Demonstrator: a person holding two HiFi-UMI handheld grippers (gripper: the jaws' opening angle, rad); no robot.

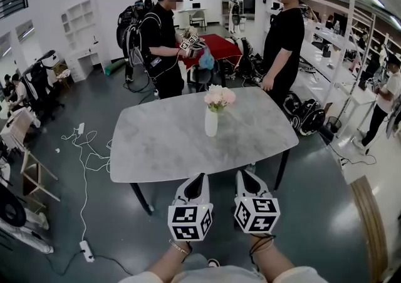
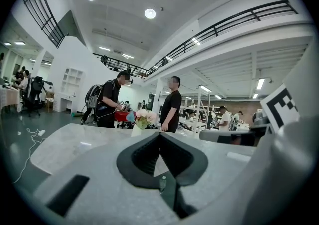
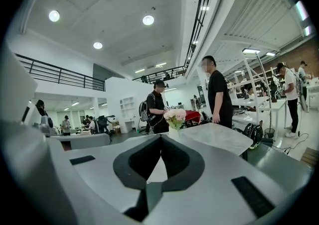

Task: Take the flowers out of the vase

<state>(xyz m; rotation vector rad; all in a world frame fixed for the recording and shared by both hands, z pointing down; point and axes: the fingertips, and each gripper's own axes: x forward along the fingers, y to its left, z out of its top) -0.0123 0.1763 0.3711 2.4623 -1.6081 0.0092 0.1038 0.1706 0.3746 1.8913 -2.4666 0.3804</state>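
Note:
A white vase (image 1: 211, 122) stands near the middle of a grey marble table (image 1: 163, 150), holding a bunch of pale pink flowers (image 1: 219, 97). Both grippers hover side by side at the table's near edge, well short of the vase. My left gripper (image 1: 198, 178) is shut with nothing in it, and my right gripper (image 1: 244, 175) is shut and empty too. In the left gripper view the flowers (image 2: 143, 117) show just above the closed jaw tips (image 2: 159, 134). In the right gripper view the flowers (image 3: 175, 117) sit above the closed tips (image 3: 161, 137).
Two people stand beyond the table's far edge: one in black with a backpack (image 1: 161, 41), one in a black shirt (image 1: 283, 37). Cables and a power strip (image 1: 84, 250) lie on the floor at left. Shelving (image 1: 351, 44) and bags (image 1: 307, 116) are at right.

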